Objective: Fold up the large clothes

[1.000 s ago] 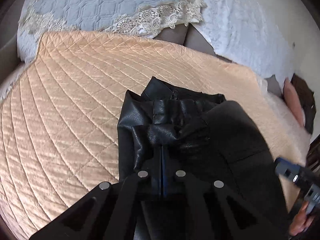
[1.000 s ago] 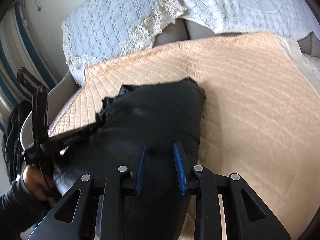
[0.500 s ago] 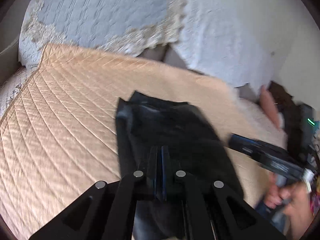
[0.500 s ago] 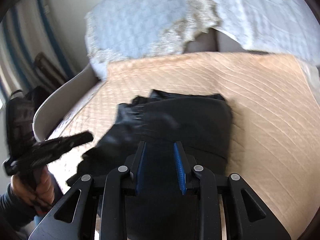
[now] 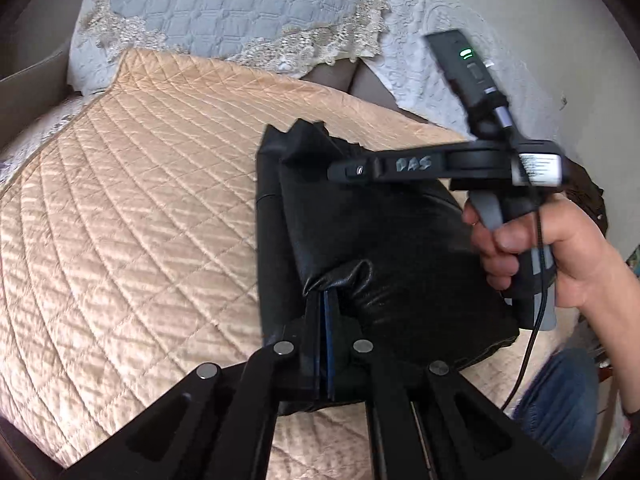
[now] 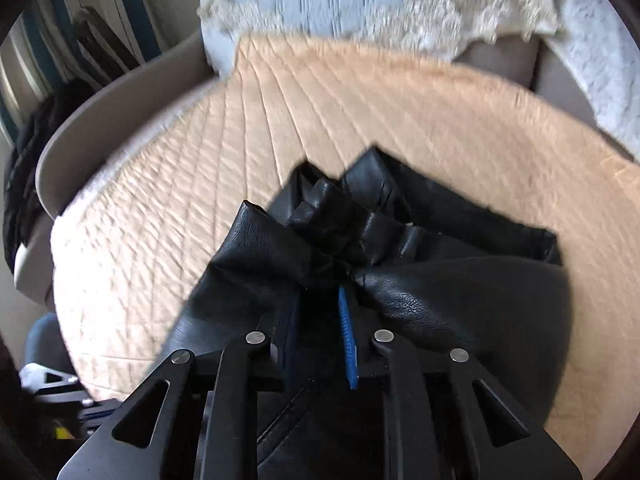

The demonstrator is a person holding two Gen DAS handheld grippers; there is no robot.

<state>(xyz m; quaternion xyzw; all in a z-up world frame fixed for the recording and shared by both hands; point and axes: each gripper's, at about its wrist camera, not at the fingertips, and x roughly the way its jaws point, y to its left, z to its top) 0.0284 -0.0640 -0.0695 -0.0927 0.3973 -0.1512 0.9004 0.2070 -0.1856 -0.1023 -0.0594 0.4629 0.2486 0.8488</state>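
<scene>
The black leather garment (image 5: 384, 248) lies bunched on the peach quilted cover (image 5: 132, 220), toward that cover's right side in the left wrist view, with wide bare quilt open to its left and up to the lace-edged grey pillow (image 5: 224, 8). The left gripper (image 5: 326, 300) is clamped tight on a puckered fold at the garment's near edge. The right gripper (image 6: 320, 304), held in a bare hand (image 5: 552, 252), is closing its jaws with a gathered ridge of leather between the pads; whether they press it yet cannot be told.
</scene>
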